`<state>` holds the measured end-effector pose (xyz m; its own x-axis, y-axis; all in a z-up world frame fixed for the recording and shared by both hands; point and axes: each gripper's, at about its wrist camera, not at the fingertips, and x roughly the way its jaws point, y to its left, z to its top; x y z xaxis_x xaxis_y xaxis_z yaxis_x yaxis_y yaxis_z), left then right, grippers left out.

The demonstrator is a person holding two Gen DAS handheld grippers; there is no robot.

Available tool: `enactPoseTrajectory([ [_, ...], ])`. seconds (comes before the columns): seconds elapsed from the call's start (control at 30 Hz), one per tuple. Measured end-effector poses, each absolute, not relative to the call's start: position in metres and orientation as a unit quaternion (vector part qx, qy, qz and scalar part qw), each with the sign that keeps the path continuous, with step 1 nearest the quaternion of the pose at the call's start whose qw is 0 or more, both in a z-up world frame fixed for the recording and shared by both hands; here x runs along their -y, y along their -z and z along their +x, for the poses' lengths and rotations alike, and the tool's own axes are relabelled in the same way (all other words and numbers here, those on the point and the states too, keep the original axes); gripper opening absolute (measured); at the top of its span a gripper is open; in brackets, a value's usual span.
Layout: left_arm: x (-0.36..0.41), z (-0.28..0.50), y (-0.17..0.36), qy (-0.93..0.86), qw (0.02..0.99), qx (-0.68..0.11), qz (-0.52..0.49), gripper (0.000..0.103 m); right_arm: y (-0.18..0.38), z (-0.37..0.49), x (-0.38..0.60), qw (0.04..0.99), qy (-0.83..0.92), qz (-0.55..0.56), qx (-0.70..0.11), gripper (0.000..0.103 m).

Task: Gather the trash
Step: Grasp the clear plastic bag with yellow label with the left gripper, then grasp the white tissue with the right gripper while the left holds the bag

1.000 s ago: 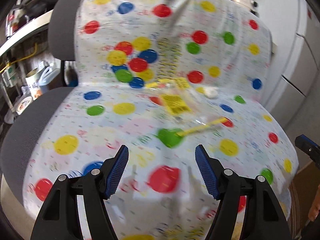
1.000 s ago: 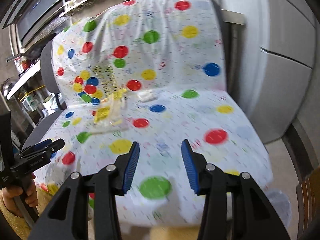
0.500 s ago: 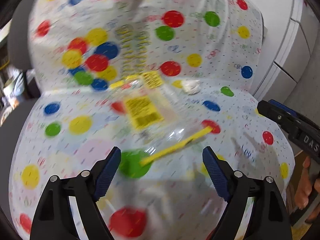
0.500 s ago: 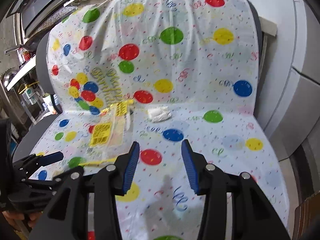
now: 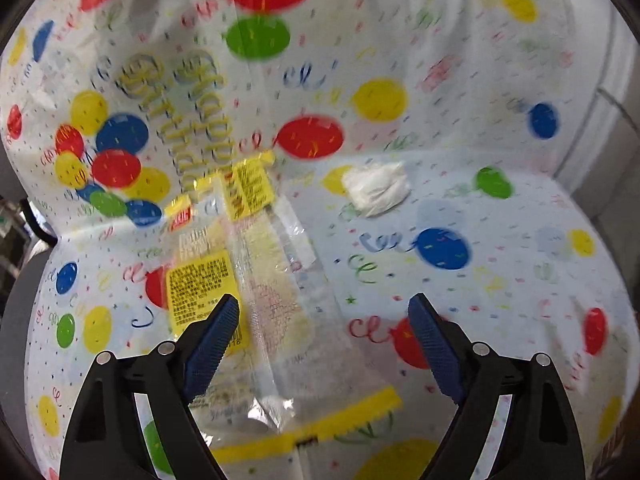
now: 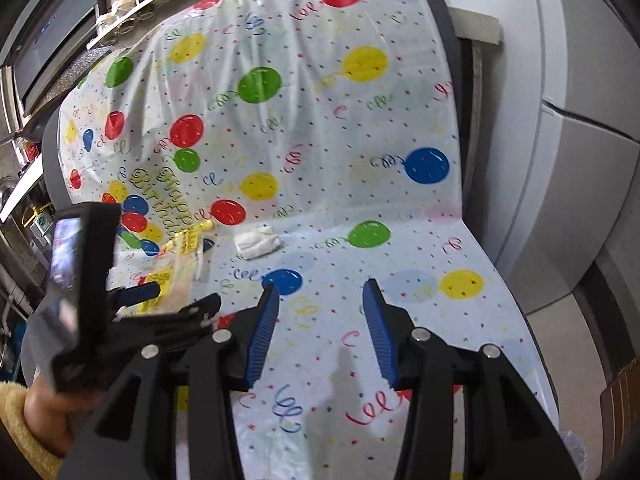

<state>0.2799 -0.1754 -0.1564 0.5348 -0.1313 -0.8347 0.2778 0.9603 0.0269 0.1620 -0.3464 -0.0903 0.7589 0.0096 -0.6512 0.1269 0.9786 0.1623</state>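
A clear plastic wrapper [image 5: 272,292] with yellow labels and a yellow strip along one edge lies flat on the seat of a chair covered by a balloon-print sheet [image 5: 500,264]. My left gripper [image 5: 323,308] hovers just over the wrapper's near half, jaws wide open, nothing pinched. A crumpled white tissue [image 5: 376,192] lies at the seat's back, right of the wrapper. In the right wrist view the tissue [image 6: 258,242] is ahead and slightly left of my right gripper [image 6: 321,290], which is partly open and empty above the seat. The left gripper [image 6: 172,300] shows there over the wrapper [image 6: 176,276].
The chair's grey padding [image 6: 50,148] shows at its left edge. White cabinet fronts [image 6: 580,160] stand close on the right. A shelf with jars [image 6: 132,4] runs behind the backrest. A hand in a yellow sleeve [image 6: 36,412] holds the left gripper.
My left gripper moved forward and down over the wrapper and its jaws spread wider. My right gripper moved in over the seat, closer to the tissue, its opening unchanged.
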Motion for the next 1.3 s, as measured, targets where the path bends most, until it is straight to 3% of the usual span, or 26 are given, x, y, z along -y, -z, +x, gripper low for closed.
enactPoseTrajectory([
  [0.13,0.174,0.282,0.163,0.092,0.874,-0.468,0.093,0.084,0.093,0.157,0.354,0.931,0.031,0.104,-0.349,0.044],
  [0.2,0.169,0.281,0.162,0.085,0.876,-0.466,0.090,0.079,0.096,0.154,0.355,0.929,0.032,0.107,-0.353,0.044],
  [0.3,0.160,0.277,0.158,0.091,0.879,-0.461,0.086,0.055,0.095,0.150,0.352,0.929,0.032,0.104,-0.354,0.044],
  [0.37,0.148,0.273,0.152,0.102,0.880,-0.457,0.078,0.025,0.092,0.147,0.350,0.930,0.031,0.102,-0.352,0.044],
  [0.4,0.142,0.271,0.148,0.110,0.881,-0.454,0.069,0.015,0.089,0.146,0.348,0.931,0.030,0.101,-0.351,0.044],
  [0.47,0.124,0.263,0.134,0.126,0.889,-0.438,0.043,0.006,0.085,0.145,0.343,0.932,0.029,0.096,-0.348,0.044],
  [0.67,0.074,0.228,0.080,0.161,0.919,-0.358,-0.021,0.002,0.075,0.155,0.316,0.934,0.008,0.076,-0.349,0.044],
  [0.83,0.021,0.206,0.051,0.149,0.937,-0.310,-0.052,0.002,0.079,0.184,0.288,0.931,-0.017,0.062,-0.359,0.052],
  [1.2,-0.028,0.229,0.071,0.124,0.935,-0.321,-0.089,0.002,0.122,0.285,0.257,0.915,-0.044,0.018,-0.402,0.072],
  [1.3,-0.025,0.235,0.078,0.130,0.934,-0.323,-0.085,0.002,0.139,0.313,0.262,0.902,-0.036,0.011,-0.430,0.072],
])
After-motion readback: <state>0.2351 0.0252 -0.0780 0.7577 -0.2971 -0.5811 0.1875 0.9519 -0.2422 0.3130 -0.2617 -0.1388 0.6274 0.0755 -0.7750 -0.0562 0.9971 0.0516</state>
